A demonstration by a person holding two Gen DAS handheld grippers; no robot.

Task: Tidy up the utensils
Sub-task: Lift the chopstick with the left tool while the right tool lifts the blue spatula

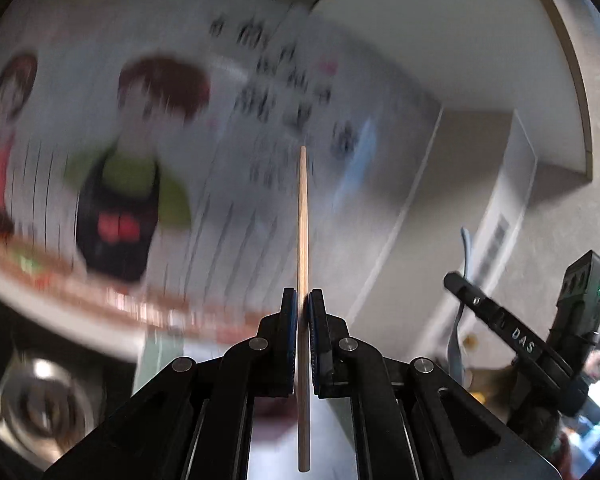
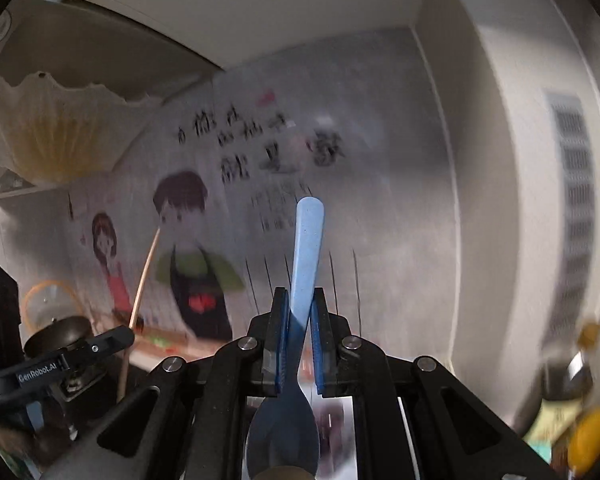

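My left gripper (image 1: 302,296) is shut on a thin wooden chopstick (image 1: 302,220), which stands upright between the blue pads and runs below them too. The right gripper (image 2: 300,296) is shut on a blue spoon (image 2: 309,240). Its handle points up and its bowl hangs below the pads, near the camera. Both grippers are raised side by side and face a wall. In the right wrist view the left gripper's finger (image 2: 112,338) and its chopstick (image 2: 142,280) show at the left. The left wrist view shows a finger (image 1: 484,308) of the right gripper and the spoon (image 1: 466,248) at the right.
A blurred cartoon wall poster (image 2: 196,248) fills the wall ahead. A dark pot lid (image 2: 56,332) and a glass vessel sit low left, and a steel bowl (image 1: 40,400) lies below. A white cabinet (image 2: 500,160) stands right, with a yellow object (image 2: 592,432) by its foot.
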